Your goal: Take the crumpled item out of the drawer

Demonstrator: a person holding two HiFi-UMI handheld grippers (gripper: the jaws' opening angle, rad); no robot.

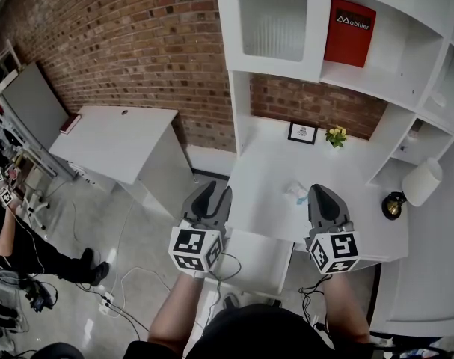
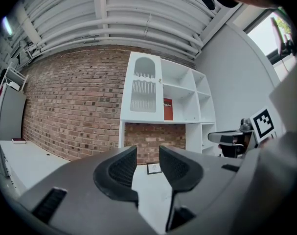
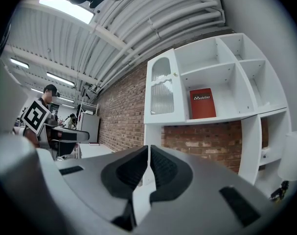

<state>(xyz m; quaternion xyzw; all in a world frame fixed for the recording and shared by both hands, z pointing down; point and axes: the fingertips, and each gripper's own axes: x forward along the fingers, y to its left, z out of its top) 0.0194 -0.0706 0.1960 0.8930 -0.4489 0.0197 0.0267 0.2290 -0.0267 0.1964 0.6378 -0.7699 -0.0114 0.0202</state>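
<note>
A small pale crumpled item [image 1: 296, 193] lies on the white desk top [image 1: 271, 170], just left of my right gripper [image 1: 324, 193]. That gripper is shut, with nothing between its jaws [image 3: 149, 153]. My left gripper [image 1: 214, 194] hovers over the desk's left front corner. It is open with an empty gap [image 2: 148, 155]. Below the desk's front edge, between the two grippers, a white drawer [image 1: 256, 264] appears pulled out. I see nothing inside it. Both grippers point toward the brick wall and the shelves.
The shelf unit holds a red book [image 1: 349, 32]. A small picture frame [image 1: 302, 132] and yellow flowers [image 1: 336, 134] stand at the desk's back, a white lamp [image 1: 421, 182] at the right. A second white table [image 1: 114, 137] and a person [image 1: 17, 245] are at the left, with cables [image 1: 122, 290] on the floor.
</note>
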